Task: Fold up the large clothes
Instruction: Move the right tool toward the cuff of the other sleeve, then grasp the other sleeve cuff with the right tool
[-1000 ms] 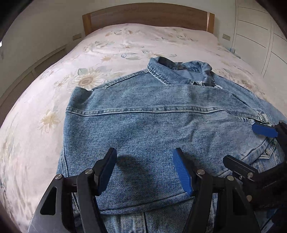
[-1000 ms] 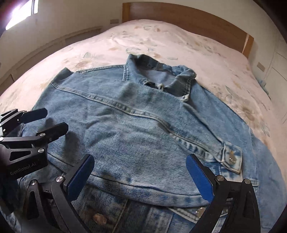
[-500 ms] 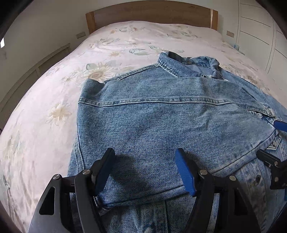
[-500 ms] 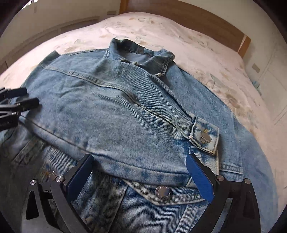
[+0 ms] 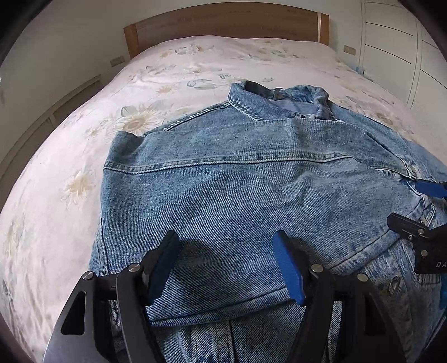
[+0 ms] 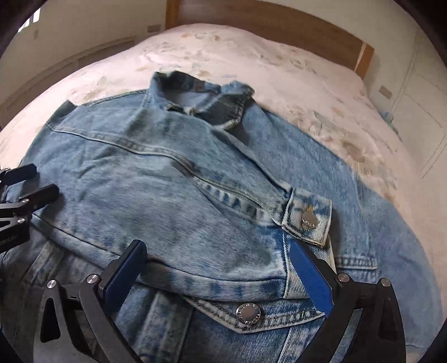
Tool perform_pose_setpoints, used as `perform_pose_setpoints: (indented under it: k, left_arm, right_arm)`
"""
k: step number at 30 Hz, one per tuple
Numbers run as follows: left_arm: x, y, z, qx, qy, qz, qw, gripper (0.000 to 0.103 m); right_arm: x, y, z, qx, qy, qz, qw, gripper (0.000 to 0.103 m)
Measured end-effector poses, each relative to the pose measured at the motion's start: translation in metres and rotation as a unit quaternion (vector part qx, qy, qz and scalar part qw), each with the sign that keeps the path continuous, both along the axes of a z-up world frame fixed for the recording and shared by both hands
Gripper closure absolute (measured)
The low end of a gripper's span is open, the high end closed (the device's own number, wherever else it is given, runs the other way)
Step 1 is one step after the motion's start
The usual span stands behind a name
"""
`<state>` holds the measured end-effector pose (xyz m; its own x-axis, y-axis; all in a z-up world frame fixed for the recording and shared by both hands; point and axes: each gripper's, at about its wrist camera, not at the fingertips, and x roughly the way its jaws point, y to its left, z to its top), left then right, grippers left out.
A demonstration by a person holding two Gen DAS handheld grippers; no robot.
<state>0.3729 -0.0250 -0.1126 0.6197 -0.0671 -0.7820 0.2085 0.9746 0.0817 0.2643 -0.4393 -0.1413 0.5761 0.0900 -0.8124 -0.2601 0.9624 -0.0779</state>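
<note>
A blue denim jacket [image 5: 237,195] lies front up on the bed, collar [image 5: 279,97] toward the headboard. One sleeve is folded across the chest, and its buttoned cuff [image 6: 307,220] lies just ahead of my right gripper's right-hand finger. My left gripper [image 5: 226,265] is open and hovers over the near edge of the folded sleeve, with nothing pinched. My right gripper [image 6: 218,273] is open above the sleeve edge and a chest pocket flap [image 6: 248,310], with denim below it but not clamped. Each gripper shows at the edge of the other's view.
The bed [image 5: 69,167] has a pale floral cover and a wooden headboard [image 5: 223,25]. White wardrobe doors [image 5: 405,42] stand on the right side. A low panelled wall runs along the left of the bed.
My right gripper has slid to the right along the jacket, so the cuff now lies close to its right finger. The left gripper has hardly moved.
</note>
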Motion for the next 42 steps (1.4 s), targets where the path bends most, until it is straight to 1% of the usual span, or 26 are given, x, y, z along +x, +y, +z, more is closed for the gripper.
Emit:
perform_pose_setpoints:
  k: [4, 9, 12, 19, 24, 29, 33, 36, 39, 40, 42]
  left_arm:
    - [0.001, 0.001, 0.000, 0.004, 0.003, 0.000, 1.0000, 0.039]
    - [-0.005, 0.004, 0.005, 0.017, 0.005, 0.011, 0.9998, 0.039]
    - [-0.013, 0.002, 0.011, 0.020, 0.005, 0.011, 0.9997, 0.039]
    - [-0.035, -0.015, 0.024, 0.022, 0.001, -0.003, 0.9998, 0.039]
    - [-0.050, -0.028, 0.030, 0.020, 0.002, -0.014, 0.9997, 0.039]
    - [-0.065, -0.034, 0.031, 0.020, 0.010, -0.018, 0.9996, 0.039]
    - [-0.077, -0.029, 0.026, 0.017, 0.018, -0.009, 0.9996, 0.039]
    - [-0.085, -0.025, 0.021, 0.013, 0.026, -0.004, 0.9996, 0.039]
    - [-0.090, -0.024, 0.017, 0.007, 0.032, 0.001, 0.9995, 0.039]
    - [-0.092, -0.023, 0.017, 0.004, 0.033, 0.003, 0.9994, 0.039]
    - [-0.094, -0.022, 0.016, -0.002, 0.035, 0.005, 0.9994, 0.039]
  right_arm:
    - [-0.001, -0.002, 0.000, -0.011, 0.000, 0.006, 1.000, 0.001]
    - [-0.004, -0.019, 0.004, -0.019, 0.004, -0.022, 1.000, 0.001]
    - [-0.012, -0.029, 0.011, -0.024, 0.001, -0.029, 0.999, 0.001]
    - [-0.047, -0.060, 0.033, -0.008, -0.009, -0.055, 0.998, 0.001]
    - [-0.068, -0.080, 0.041, 0.002, -0.010, -0.073, 0.997, 0.001]
    - [-0.090, -0.105, 0.047, 0.027, -0.009, -0.099, 0.995, 0.001]
    - [-0.107, -0.134, 0.046, 0.046, -0.004, -0.128, 0.991, 0.001]
    - [-0.121, -0.164, 0.042, 0.061, 0.003, -0.162, 0.985, 0.001]
    - [-0.134, -0.199, 0.036, 0.078, 0.010, -0.204, 0.976, 0.001]
    - [-0.141, -0.216, 0.034, 0.085, 0.012, -0.226, 0.970, 0.001]
    - [-0.150, -0.238, 0.031, 0.094, 0.013, -0.252, 0.963, 0.001]
